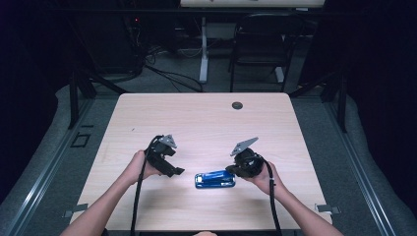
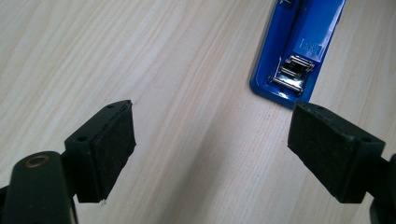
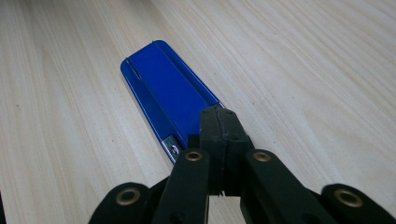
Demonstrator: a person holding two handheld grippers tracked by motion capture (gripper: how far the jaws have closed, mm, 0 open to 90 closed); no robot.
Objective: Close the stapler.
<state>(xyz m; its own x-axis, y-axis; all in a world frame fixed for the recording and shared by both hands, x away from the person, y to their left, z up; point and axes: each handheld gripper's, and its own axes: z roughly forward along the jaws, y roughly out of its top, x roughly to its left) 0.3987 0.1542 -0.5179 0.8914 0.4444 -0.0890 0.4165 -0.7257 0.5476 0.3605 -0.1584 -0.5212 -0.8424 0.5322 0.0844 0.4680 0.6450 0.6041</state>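
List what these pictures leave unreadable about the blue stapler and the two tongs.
- Blue stapler, left gripper view: far end cut off by the top edge.
- Stapler's near end, right gripper view: covered by the shut right tongs; whether they press on it cannot be told.
- Embossed marking on the stapler, left gripper view: too small to read.
- Left tongs, high view: opening too small to judge.

Bare table [image 1: 206, 123] all round, blue stapler [image 1: 214, 180] alone between the tools
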